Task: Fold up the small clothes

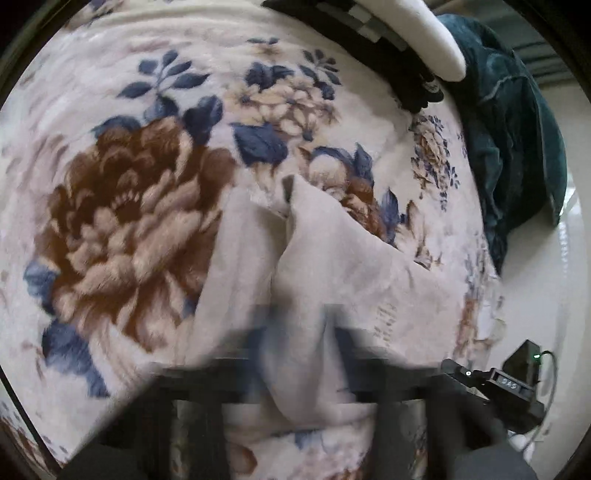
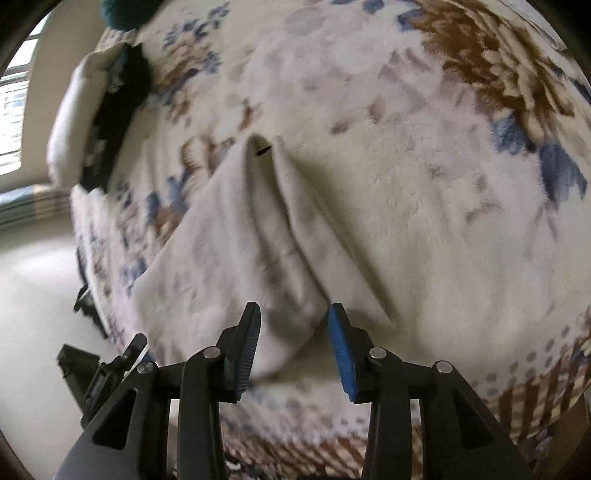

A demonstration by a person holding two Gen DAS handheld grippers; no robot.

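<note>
So far we think the folding is only partly done. The small pale cream soft cloth garment (image 2: 236,236) lies on the fluffy cream blanket with brown and blue flowers (image 2: 424,206) that covers the bed. It sits near the bed's front edge, close to the front corner by the pale floor (image 2: 33,288). It is not a neat flat shape yet. Two long folds run up its middle and meet at a point far from us, with a dark gap between them. So it looks pulled together, maybe folded once, but we cannot say for sure. We think it needs to be smoothed and folded again.

The garment looks thin, soft and a bit wrinkly. It bends easily. One end of it hangs toward our tools.

Our right tool (image 2: 293,343) has its two fingers apart. The near end of the garment sits between the blue pads (image 2: 341,350), but they do not pinch it.

Our left tool (image 1: 295,354) is very blurry in the left view. The garment (image 1: 332,266) runs down over it, right in the middle. We cannot tell if it is clamped on the cloth or not.

At the far edge of the bed lie a white rolled cloth (image 1: 424,33), some black clothes (image 1: 410,81), and a dark teal cloth pile (image 1: 517,129). They are well apart from our garment. We think these may wait for folding too.
</note>
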